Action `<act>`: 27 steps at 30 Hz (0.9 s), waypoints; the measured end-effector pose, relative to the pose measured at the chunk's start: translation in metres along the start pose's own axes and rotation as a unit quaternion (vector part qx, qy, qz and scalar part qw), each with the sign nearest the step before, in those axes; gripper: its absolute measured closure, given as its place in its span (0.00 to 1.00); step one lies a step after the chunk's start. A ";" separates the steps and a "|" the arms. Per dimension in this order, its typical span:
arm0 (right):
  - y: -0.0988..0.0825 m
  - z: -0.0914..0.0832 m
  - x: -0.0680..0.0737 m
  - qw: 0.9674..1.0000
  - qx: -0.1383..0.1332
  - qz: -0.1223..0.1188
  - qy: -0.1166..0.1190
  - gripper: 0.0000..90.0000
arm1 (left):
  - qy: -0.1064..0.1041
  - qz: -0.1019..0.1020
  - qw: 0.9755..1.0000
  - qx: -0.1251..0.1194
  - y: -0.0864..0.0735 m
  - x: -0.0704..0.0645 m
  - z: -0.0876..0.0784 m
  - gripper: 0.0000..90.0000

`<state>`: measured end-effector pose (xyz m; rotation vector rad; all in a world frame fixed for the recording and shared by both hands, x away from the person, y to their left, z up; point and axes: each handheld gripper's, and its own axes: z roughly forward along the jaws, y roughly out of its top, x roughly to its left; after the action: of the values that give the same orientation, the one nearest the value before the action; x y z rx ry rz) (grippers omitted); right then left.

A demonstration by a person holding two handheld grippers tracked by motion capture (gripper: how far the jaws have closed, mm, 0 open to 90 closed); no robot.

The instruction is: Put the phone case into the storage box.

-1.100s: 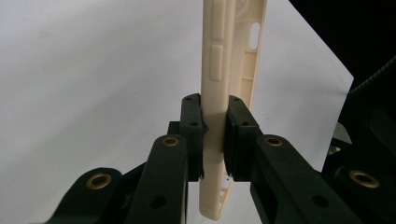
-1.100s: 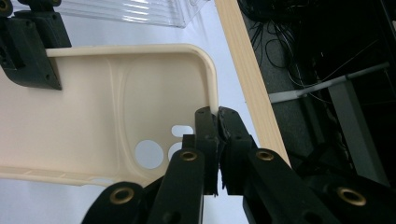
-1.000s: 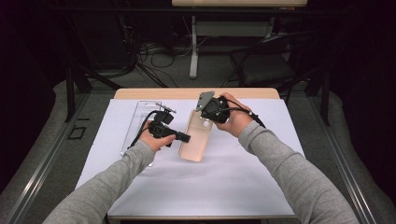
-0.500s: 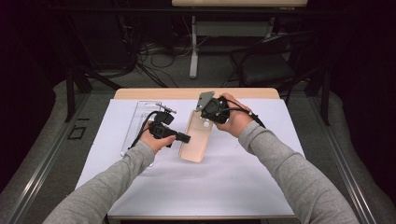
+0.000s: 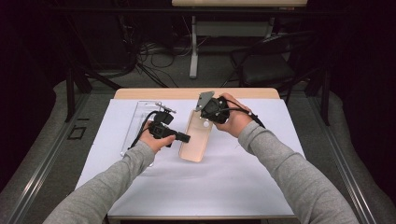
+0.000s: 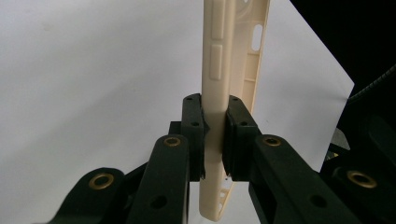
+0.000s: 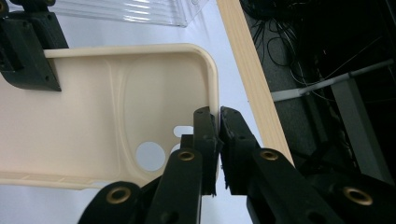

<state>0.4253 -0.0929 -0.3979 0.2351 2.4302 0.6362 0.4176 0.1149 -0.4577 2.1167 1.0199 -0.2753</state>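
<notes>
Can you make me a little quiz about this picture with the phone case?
1. True or false: the left gripper is shut on a long side wall of the cream phone case.
2. Which part of the case does the right gripper pinch? A) the short end wall near the round camera hole B) the middle of the flat back C) nothing at all
3. Fill in the word: beyond the case, toward the table's far edge, lies a clear plastic ____ on the white sheet.

Key: 1 true; 2 A; 3 tray (clear packaging).
</notes>
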 end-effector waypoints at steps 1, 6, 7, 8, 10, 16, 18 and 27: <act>0.000 0.000 0.001 1.000 0.000 0.004 0.000 0.94 | 0.001 -0.001 1.000 -0.001 0.000 0.000 0.000 0.90; 0.000 0.000 0.000 1.000 -0.004 0.014 -0.006 0.82 | 0.003 -0.004 1.000 -0.004 -0.002 0.003 -0.002 0.90; 0.000 0.000 -0.001 1.000 -0.007 0.016 -0.007 0.78 | 0.006 -0.005 1.000 -0.005 -0.002 0.003 -0.002 0.90; -0.001 0.000 -0.001 1.000 -0.010 0.016 -0.009 0.75 | 0.003 -0.008 1.000 -0.008 -0.003 0.004 -0.003 0.90; -0.001 -0.001 -0.001 1.000 -0.014 0.016 -0.019 0.70 | 0.008 -0.010 1.000 -0.009 -0.003 0.006 -0.004 0.90; 0.000 -0.005 -0.003 0.999 -0.025 0.027 -0.031 0.61 | 0.011 -0.013 1.000 -0.017 -0.004 0.010 -0.007 0.90; 0.000 -0.006 -0.003 0.998 -0.029 0.034 -0.031 0.59 | 0.010 -0.013 1.000 -0.021 -0.004 0.011 -0.008 0.90; -0.002 -0.011 -0.005 0.997 -0.030 0.055 -0.033 0.55 | 0.016 0.005 0.999 -0.040 -0.004 0.015 -0.012 0.90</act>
<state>0.4232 -0.1000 -0.3885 0.3610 2.3437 0.7383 0.4230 0.1334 -0.4586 2.0590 1.0202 -0.1932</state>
